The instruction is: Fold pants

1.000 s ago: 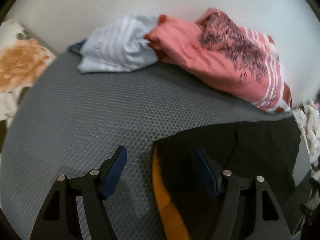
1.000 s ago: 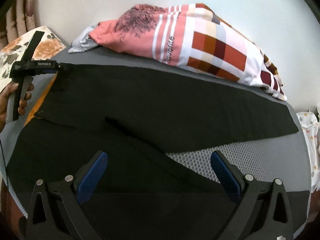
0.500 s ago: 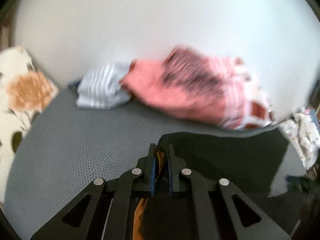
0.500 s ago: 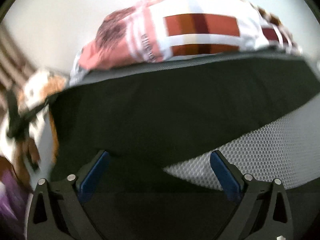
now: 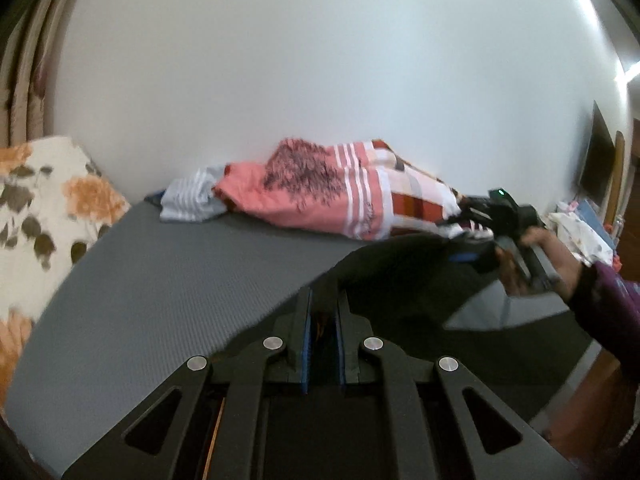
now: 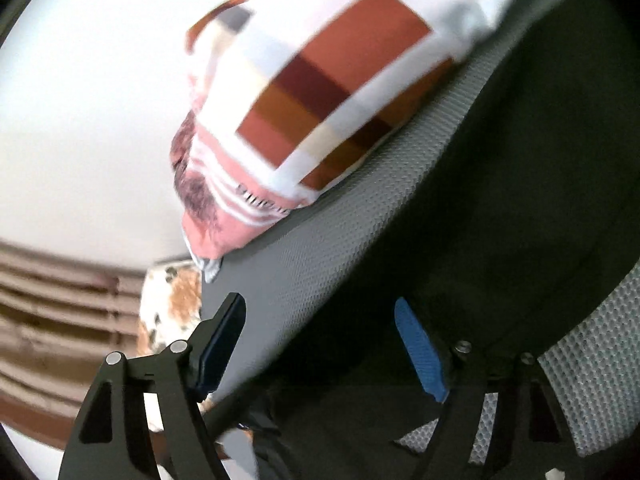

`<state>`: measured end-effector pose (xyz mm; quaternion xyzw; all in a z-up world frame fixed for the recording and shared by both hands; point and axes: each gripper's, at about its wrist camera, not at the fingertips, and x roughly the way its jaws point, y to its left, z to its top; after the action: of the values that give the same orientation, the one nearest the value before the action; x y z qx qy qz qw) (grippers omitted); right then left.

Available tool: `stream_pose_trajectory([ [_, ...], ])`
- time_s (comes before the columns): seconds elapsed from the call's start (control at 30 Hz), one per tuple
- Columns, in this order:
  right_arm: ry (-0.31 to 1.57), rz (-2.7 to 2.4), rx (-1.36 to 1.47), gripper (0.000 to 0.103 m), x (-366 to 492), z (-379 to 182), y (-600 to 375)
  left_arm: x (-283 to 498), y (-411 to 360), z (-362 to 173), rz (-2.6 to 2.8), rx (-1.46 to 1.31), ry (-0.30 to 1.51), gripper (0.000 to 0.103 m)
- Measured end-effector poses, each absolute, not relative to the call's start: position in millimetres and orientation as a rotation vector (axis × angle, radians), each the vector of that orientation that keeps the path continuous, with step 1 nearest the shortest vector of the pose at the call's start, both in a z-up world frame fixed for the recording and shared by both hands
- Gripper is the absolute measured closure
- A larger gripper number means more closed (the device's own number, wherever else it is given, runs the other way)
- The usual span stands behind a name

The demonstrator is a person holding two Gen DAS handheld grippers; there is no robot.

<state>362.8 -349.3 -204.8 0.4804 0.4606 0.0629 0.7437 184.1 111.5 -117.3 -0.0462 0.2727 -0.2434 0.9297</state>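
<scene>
The black pants (image 5: 400, 280) lie across the grey mat (image 5: 160, 280). My left gripper (image 5: 322, 300) is shut on their raised edge, and an orange lining shows between the pads. In the left wrist view the right gripper (image 5: 468, 254) is at the pants' far edge, held by a hand (image 5: 532, 268). In the right wrist view the picture is tilted. There my right gripper (image 6: 318, 304) has its jaws closing. The edge of the pants (image 6: 500, 200) lies between its blue pads (image 6: 418, 352), which do not press on the cloth.
A pink and checked pillow (image 5: 340, 192) lies along the wall at the back of the mat, with a striped cloth (image 5: 192, 200) beside it. A floral cushion (image 5: 40, 208) is on the left. Clothes (image 5: 580, 232) lie at the far right. Curtains (image 6: 60, 300) hang beyond the mat's end.
My left gripper shut on the pants' edge, lifted it and carried it toward the right. My right gripper rolled, swung to the pants' far edge, and its jaws narrowed.
</scene>
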Motion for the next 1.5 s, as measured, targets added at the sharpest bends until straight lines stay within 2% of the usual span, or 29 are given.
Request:
stream_pose_trajectory([
  [0.03, 1.024, 0.142, 1.058, 0.028, 366.3, -210.1, -350.9, 179.4, 110.2, -120.7, -0.501, -0.103, 0.573, 0.093],
  [0.07, 1.034, 0.137, 1.069, 0.034, 368.6, -214.5, -353.0, 174.1, 110.6, -125.6, -0.498, -0.118, 0.597, 0.093],
  [0.13, 1.068, 0.102, 1.065, 0.086, 370.0, -224.9, -356.7, 166.8, 109.1, -131.5, -0.487, -0.135, 0.626, 0.093],
  [0.17, 1.096, 0.077, 1.055, 0.095, 370.1, -230.1, -358.2, 166.6, 110.7, -135.8, -0.48, -0.154, 0.651, 0.093],
  [0.2, 1.088, 0.067, 1.068, 0.097, 363.3, -233.0, -359.4, 166.5, 110.6, -138.7, -0.471, -0.163, 0.663, 0.093],
  [0.4, 0.964, 0.086, 0.912, 0.098, 283.8, -200.1, -345.0, 164.0, 122.1, -147.5, -0.39, -0.141, 0.734, 0.092],
  [0.57, 0.97, 0.126, 0.833, 0.098, 197.8, -188.7, -322.4, 156.8, 134.4, -162.4, -0.338, -0.105, 0.791, 0.092],
  [0.77, 1.025, 0.131, 0.794, 0.099, 120.5, -213.2, -298.0, 140.5, 146.5, -190.6, -0.274, -0.094, 0.851, 0.092],
  [1.07, 1.072, 0.117, 0.822, 0.098, 97.3, -249.9, -290.5, 127.6, 141.7, -208.7, -0.228, -0.002, 0.827, 0.089],
  [1.17, 1.085, 0.125, 0.838, 0.098, 92.2, -256.0, -288.8, 125.6, 145.1, -211.6, -0.166, 0.032, 0.84, 0.078],
  [1.2, 1.087, 0.127, 0.844, 0.098, 91.0, -257.7, -288.3, 125.0, 150.2, -212.3, -0.139, 0.027, 0.852, 0.07],
  [1.23, 1.089, 0.131, 0.846, 0.098, 90.2, -258.8, -287.2, 123.2, 155.3, -211.5, -0.112, 0.019, 0.85, 0.056],
  [1.3, 1.086, 0.139, 0.836, 0.098, 90.9, -258.9, -285.5, 117.2, 167.3, -199.8, -0.004, 0.016, 0.809, 0.042],
  [1.5, 1.062, 0.158, 0.86, 0.098, 89.4, -262.2, -288.0, 93.1, 145.5, -137.3, 0.072, 0.053, 0.601, 0.042],
])
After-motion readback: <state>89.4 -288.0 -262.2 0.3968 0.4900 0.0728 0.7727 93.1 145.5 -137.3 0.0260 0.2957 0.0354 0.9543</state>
